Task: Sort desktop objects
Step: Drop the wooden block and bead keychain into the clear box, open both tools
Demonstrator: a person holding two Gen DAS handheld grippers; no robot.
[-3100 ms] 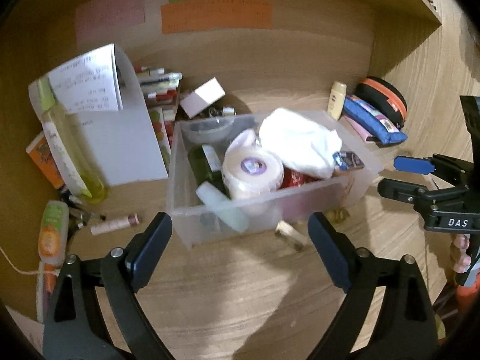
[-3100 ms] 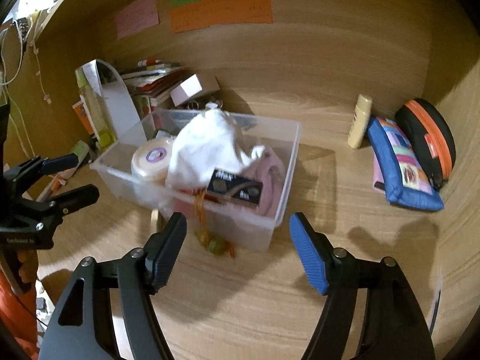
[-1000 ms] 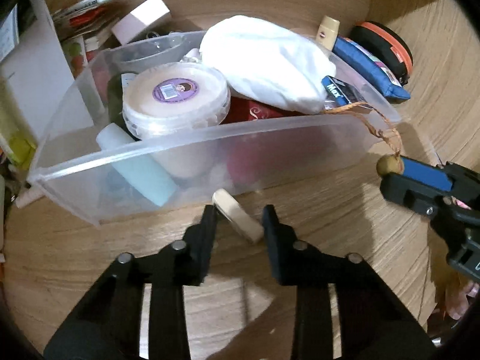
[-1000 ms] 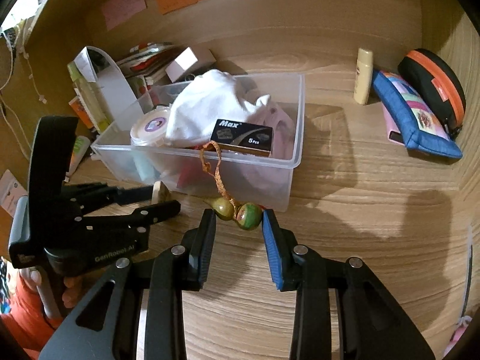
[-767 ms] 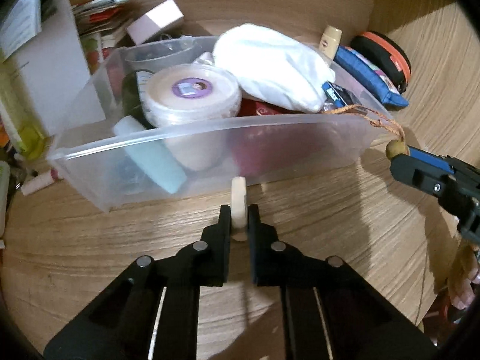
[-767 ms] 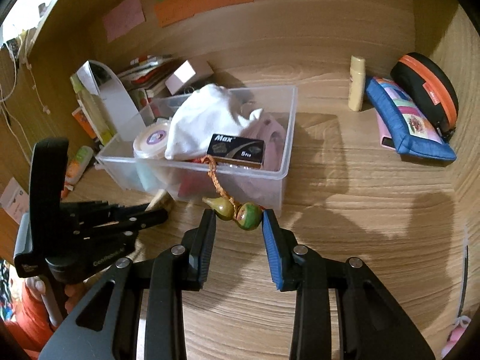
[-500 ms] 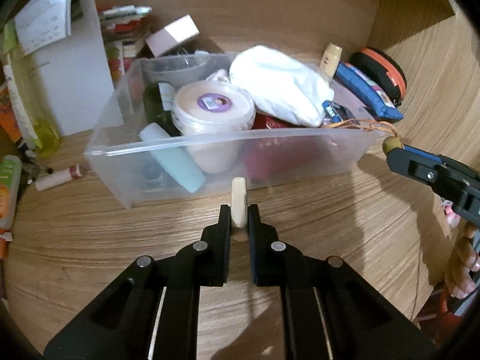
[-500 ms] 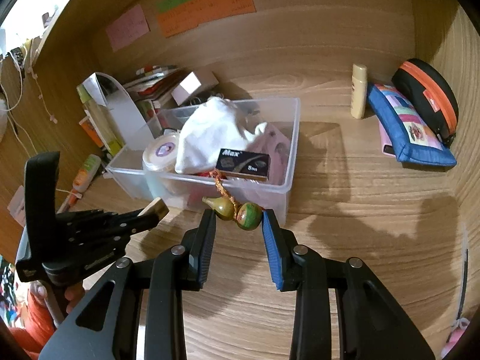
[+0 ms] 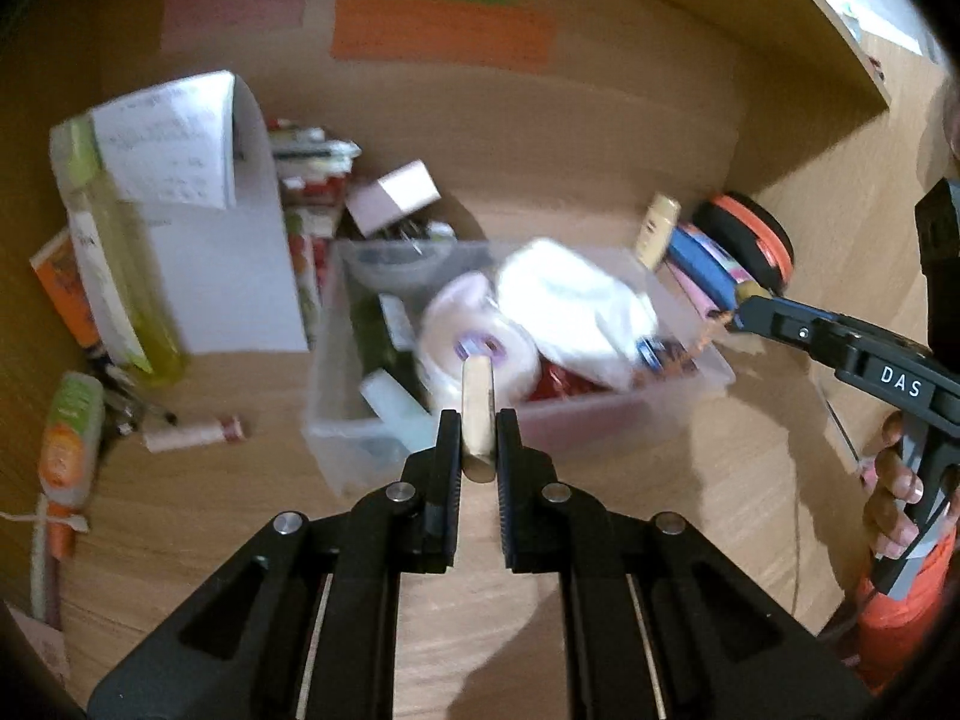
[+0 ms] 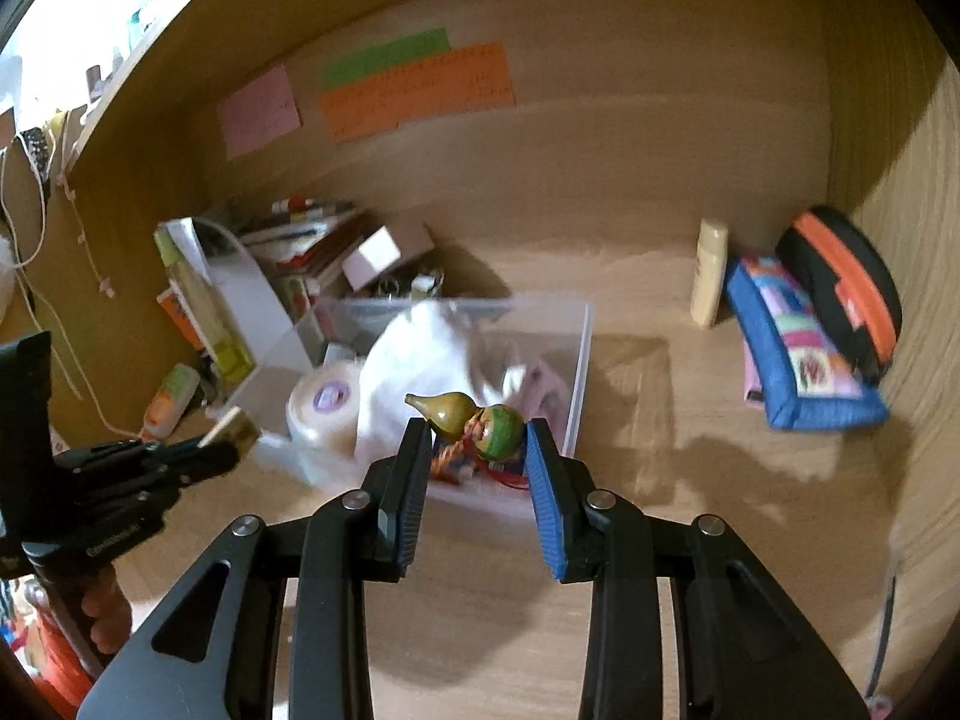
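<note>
My left gripper (image 9: pixel 479 441) is shut on a flat beige block (image 9: pixel 478 408), held on edge above the desk in front of the clear plastic bin (image 9: pixel 606 423). The right wrist view shows that block (image 10: pixel 231 427) at the left gripper's tip (image 10: pixel 225 444), left of the bin (image 10: pixel 581 354). My right gripper (image 10: pixel 477 438) is shut on a small olive and green gourd charm (image 10: pixel 480 420), lifted over the bin's near side. Its orange cord (image 10: pixel 447 456) hangs down between the fingers. A white cloth (image 10: pixel 414 372) and a round tub (image 10: pixel 327 402) fill the bin.
A blue pencil case (image 10: pixel 798 372), a black and orange pouch (image 10: pixel 840 294) and a cream tube (image 10: pixel 709 273) lie at the back right. A white file holder (image 9: pixel 240 240), a yellow-green bottle (image 9: pixel 114 276), a lip balm (image 9: pixel 192 435) and stacked books (image 10: pixel 300 240) crowd the left.
The left gripper closed on the beige block on the desk and lifted it. The right gripper rose with the charm. Both now sit higher and farther back from the bin.
</note>
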